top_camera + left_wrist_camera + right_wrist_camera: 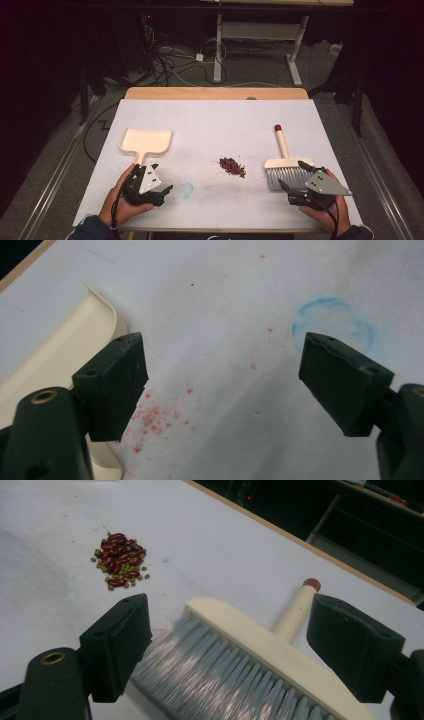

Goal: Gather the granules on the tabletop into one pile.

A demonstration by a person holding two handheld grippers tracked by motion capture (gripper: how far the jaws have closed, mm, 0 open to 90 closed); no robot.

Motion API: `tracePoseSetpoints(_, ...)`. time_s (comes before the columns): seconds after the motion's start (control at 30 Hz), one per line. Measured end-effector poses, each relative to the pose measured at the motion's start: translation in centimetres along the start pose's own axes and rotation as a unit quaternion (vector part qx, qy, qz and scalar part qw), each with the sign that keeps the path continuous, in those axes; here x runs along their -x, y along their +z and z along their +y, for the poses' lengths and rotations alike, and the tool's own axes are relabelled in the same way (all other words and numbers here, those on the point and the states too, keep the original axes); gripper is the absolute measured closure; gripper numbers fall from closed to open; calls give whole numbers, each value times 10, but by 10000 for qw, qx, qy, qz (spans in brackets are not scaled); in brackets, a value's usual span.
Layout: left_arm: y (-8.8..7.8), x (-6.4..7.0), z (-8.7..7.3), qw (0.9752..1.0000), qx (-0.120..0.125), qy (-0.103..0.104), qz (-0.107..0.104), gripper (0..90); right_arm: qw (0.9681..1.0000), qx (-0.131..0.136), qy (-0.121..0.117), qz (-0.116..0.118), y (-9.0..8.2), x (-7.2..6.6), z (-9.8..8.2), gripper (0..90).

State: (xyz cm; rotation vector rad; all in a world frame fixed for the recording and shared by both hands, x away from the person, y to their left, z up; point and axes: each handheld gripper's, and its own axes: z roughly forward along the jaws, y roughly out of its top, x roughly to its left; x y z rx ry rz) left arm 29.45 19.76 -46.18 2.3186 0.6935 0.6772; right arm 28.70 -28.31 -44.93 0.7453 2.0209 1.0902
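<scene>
Right tongs (227, 645) gape over the brush (235, 670); beans (119, 560) lie beyond.

My left gripper view crops the dustpan (60, 350) at its edge; my right crops the brush's bristles (215, 680) below.

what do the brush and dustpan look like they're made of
The brush looks like cream moulded plastic: smooth matte block and handle, red cap at the end, with shiny grey bristles that are probably synthetic. The dustpan seems the same cream plastic, one smooth piece with a rounded raised rim. Neither can be confirmed by look alone.
</scene>
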Motion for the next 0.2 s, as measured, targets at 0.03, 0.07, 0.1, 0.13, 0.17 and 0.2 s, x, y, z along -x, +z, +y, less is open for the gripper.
tracePoseSetpoints(0.03, 0, 0, 0, 10000, 4, -1, -2, 187, 10000, 1, 0, -7, 0, 0, 0, 189)
tracePoseSetpoints(0.07, 1, 0, 0, 10000, 7, -5, -7, 188, 10000, 9, 1, -5, 0, 0, 0, 189)
tracePoseSetpoints(0.1, 1, 0, 1, 10000, -4, -1, -6, 187, 10000, 15, 5, -6, 0, 0, 0, 189)
tracePoseSetpoints(0.13, 1, 0, 1, 10000, -6, 3, -4, 187, 10000, 16, 3, -12, 0, 1, 0, 189)
tracePoseSetpoints(0.17, 1, -1, 1, 10000, -3, 2, 0, 188, 10000, 11, -1, -24, 0, 1, 0, 189)
tracePoseSetpoints(0.2, 1, -1, 1, 10000, 4, -13, -3, 188, 10000, 7, 1, -31, 0, 1, 0, 189)
